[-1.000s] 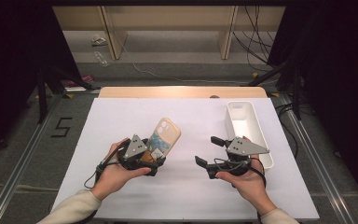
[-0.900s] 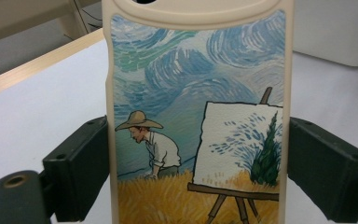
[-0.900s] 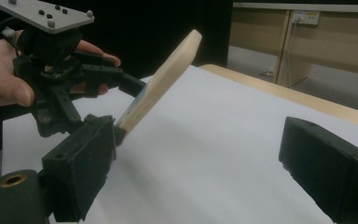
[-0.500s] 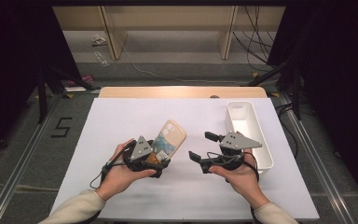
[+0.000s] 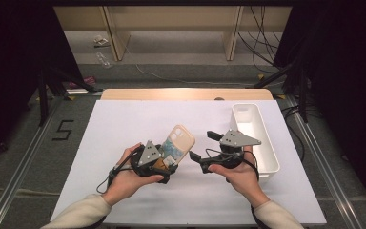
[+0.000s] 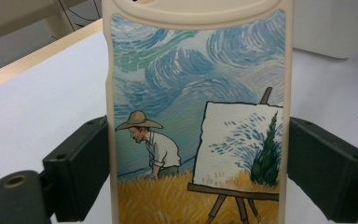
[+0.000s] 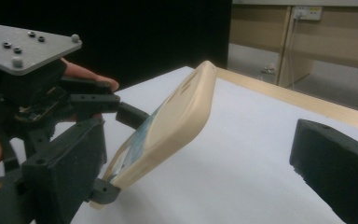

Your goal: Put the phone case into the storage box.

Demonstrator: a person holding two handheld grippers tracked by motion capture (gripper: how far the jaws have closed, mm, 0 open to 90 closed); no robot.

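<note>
Left gripper view: left gripper (image 6: 193, 172) jaws clamp the phone case (image 6: 196, 116).

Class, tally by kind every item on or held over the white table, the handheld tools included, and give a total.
Cream phone case with a painted picture: 1
White rectangular plastic bin: 1
Black two-jaw grippers, left gripper and right gripper: 2
Total: 4

A single digit, a dark "5" (image 5: 64, 130), is showing on the grey floor (image 5: 24, 143) just left of the table (image 5: 124, 119) in the high view. The phone case (image 6: 196, 116) is carrying a painted picture of a man in a straw hat beside an easel, and no words are standing on it. Nothing else is reading as text.
</note>
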